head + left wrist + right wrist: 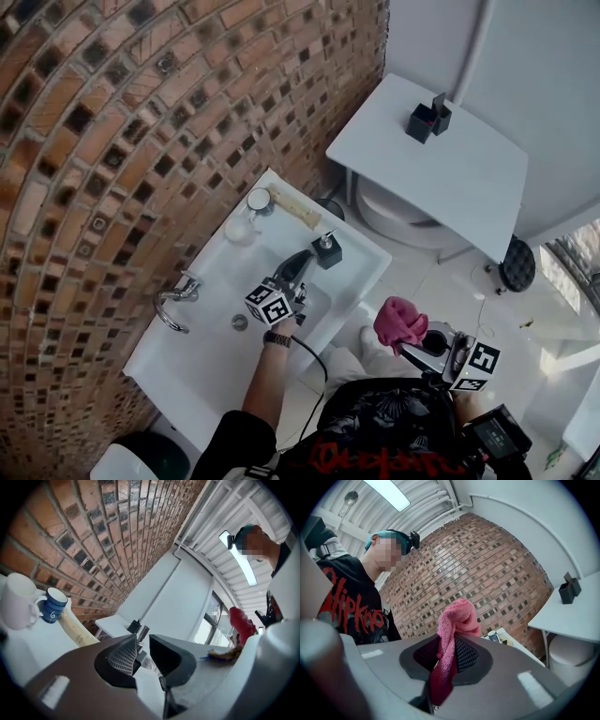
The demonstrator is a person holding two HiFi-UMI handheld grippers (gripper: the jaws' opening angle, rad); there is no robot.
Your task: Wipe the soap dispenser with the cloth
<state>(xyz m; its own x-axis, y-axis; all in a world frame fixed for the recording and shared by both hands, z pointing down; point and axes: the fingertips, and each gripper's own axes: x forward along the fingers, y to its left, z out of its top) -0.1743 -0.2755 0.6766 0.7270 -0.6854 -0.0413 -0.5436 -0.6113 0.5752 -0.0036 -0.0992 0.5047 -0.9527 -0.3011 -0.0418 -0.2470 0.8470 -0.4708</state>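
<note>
Noted soap dispenser upright at far end of sink, near its front corner. Found left gripper just short, jaws slightly parted on nothing, likely poised to steady it. Found right gripper clamped on cloth beyond front edge, ready for wiping.

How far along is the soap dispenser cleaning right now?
Done: the pink cloth is clamped in the right tool. In hand: the left tool, jaws apart and empty, is near the soap dispenser. Left: the cloth is away from the dispenser, so wiping hasn't begun.
</note>
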